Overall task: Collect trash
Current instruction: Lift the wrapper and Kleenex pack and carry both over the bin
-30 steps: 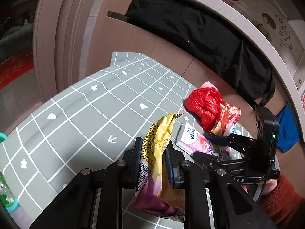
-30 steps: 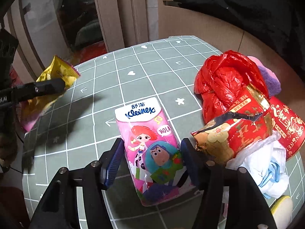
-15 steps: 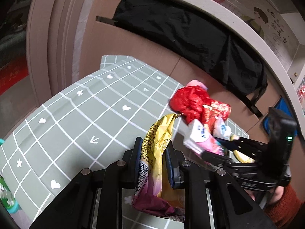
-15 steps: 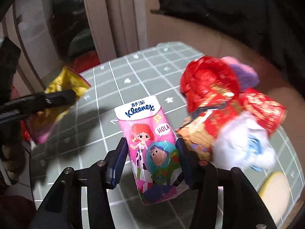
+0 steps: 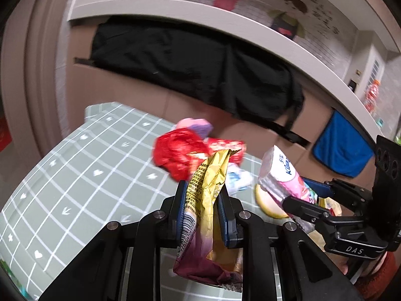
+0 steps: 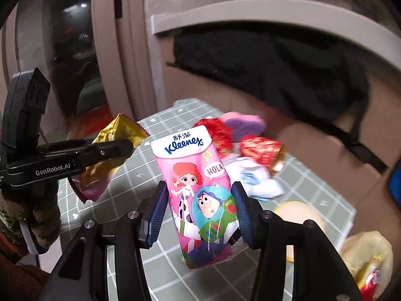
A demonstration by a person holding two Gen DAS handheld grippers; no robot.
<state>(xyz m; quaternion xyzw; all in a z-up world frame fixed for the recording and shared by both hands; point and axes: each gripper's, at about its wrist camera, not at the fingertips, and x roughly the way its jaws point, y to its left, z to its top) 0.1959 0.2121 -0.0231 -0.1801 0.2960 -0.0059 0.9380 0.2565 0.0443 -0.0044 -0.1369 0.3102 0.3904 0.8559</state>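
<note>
The biggest risk here is a slip: the left gripper (image 5: 202, 209) is clamped on only the middle of a limp yellow snack wrapper (image 5: 209, 200), whose purple lower end hangs loose below the pads, so a quick swing could let the foil slide out or snag on something. The right gripper (image 6: 199, 209) is closed on a pink tissue pack (image 6: 198, 188), pads pressing its two long sides around its lower half; its jaws have just been closing on it. The pack is soft and glossy, so it may squash and creep forward out of the grip if the squeeze is light. The two grippers also ride close together, and a careless move could knock one load against the other. In the left view the wrapper sticks up from between the jaws toward 12 o'clock, with the tissue pack off at about 3 o'clock. Both items are in the air above the green checked table (image 5: 75, 175). The remaining rubbish, a red bag (image 5: 180, 153) and crumpled white paper (image 6: 258, 178), sits on the table beyond the jaws at roughly 12 to 1 o'clock.
</note>
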